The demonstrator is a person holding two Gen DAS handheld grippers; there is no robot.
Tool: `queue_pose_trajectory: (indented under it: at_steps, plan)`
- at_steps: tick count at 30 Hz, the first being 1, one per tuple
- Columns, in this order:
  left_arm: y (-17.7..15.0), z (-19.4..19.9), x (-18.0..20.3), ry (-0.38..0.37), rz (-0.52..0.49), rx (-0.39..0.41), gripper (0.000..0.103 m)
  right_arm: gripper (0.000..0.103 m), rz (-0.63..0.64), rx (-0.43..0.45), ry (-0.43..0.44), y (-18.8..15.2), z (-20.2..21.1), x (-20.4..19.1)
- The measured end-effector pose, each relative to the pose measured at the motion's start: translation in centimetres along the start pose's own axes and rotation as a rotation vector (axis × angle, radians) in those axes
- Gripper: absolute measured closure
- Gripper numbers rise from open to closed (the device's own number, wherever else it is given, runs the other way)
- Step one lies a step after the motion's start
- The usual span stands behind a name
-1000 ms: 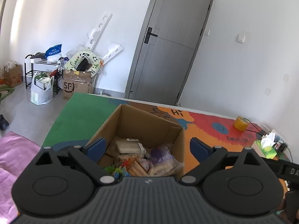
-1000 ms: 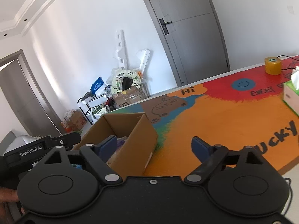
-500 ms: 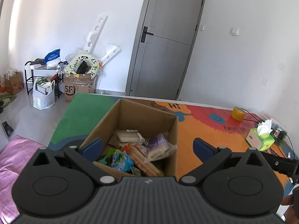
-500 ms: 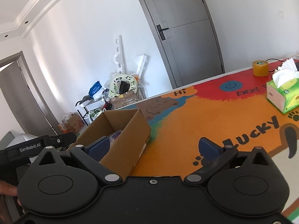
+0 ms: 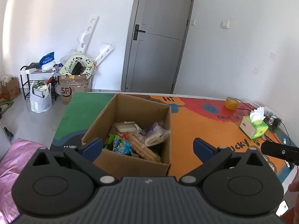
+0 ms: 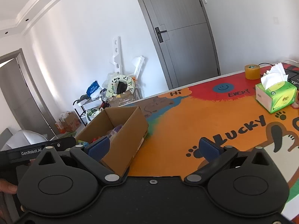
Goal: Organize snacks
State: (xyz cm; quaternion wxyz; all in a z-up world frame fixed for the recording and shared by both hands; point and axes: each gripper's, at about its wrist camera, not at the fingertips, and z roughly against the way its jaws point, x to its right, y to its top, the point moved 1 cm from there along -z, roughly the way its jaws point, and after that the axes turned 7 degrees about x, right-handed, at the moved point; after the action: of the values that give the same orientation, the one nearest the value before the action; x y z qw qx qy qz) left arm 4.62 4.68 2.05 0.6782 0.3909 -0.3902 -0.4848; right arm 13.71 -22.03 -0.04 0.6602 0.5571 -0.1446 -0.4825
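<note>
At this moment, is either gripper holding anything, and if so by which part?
Nothing is held. The left gripper and the right gripper both stand wide open with nothing touching their pads; the snacks lie in the cardboard box.

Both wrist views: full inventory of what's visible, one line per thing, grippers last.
cardboard box: 1, brown, open, on the table's left part
snacks: several packets, mixed colours, inside the box; exact count unclear
table: 1, orange, red and green printed top
tissue box: 1, green and white, table's right side
tape roll: 1, yellow-brown, far right of the table
door: 1, grey, shut, back wall
shelf rack: 1, black, by the wall, with bags and boxes beside it
left gripper: black with blue pads, open, empty, before the box
right gripper: same colours, open, empty, beside the box
</note>
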Motion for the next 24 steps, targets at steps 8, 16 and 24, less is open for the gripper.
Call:
queue_pose_trajectory:
  at_steps: [8, 16, 24]
  plan:
    - [-0.2, 1.4, 0.6, -0.021, -0.074, -0.021, 0.0, 0.0, 0.015, -0.004, -0.013, -0.4, 2.1, -0.2]
    - [-0.3, 2.7, 0.9, -0.04, -0.101, -0.015, 0.0, 0.0, 0.037, -0.022, -0.022, -0.9, 3.4, -0.6]
    - [-0.8, 3.0, 0.5, -0.045, -0.104, -0.029, 0.0, 0.0, 0.057, -0.024, -0.025, -1.1, 3.9, -1.0]
